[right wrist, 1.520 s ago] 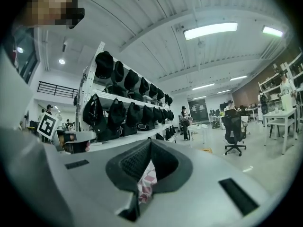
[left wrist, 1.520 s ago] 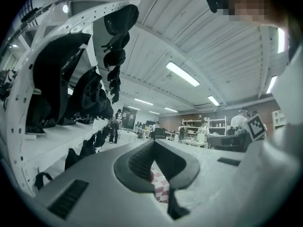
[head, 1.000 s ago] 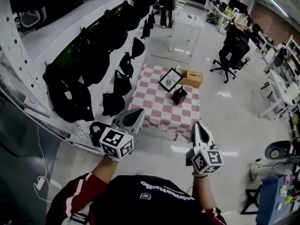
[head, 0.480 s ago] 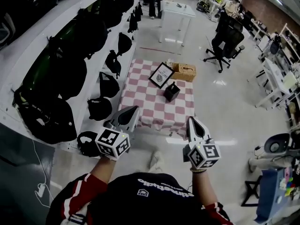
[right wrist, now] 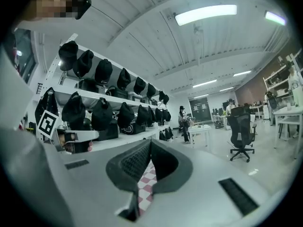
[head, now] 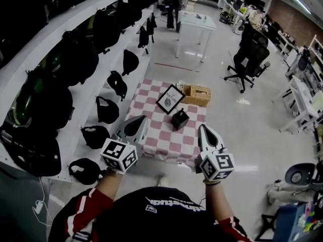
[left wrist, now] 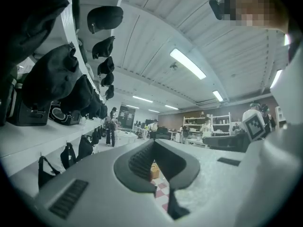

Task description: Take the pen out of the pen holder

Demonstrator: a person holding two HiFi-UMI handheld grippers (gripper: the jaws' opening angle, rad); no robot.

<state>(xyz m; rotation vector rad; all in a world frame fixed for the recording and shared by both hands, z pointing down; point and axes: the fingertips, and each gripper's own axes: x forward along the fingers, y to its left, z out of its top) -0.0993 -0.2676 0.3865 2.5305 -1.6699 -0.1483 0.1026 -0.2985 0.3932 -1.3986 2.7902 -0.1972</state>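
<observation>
Left gripper (head: 135, 127) and right gripper (head: 207, 135) closed, empty, lower frame; shut jaws could topple the central pen holder (head: 179, 119).

— You are holding the pale grey right gripper (right wrist: 150, 144) out toward a long room. Its dark ribbed jaws are meeting at the tips with nothing between them.
— Just under those tips, a red-and-white checked cloth (right wrist: 146, 187) is showing through the slit.
— On your left, white wall shelves (right wrist: 125, 138) are carrying a row of black bags (right wrist: 102, 115).
— Farther off, a person in dark clothes (right wrist: 183, 123) is standing beside a white table (right wrist: 204, 128). A black swivel office chair (right wrist: 241, 132) is sitting on the pale floor to your right, and a long ceiling light (right wrist: 206, 13) is glowing overhead.
</observation>
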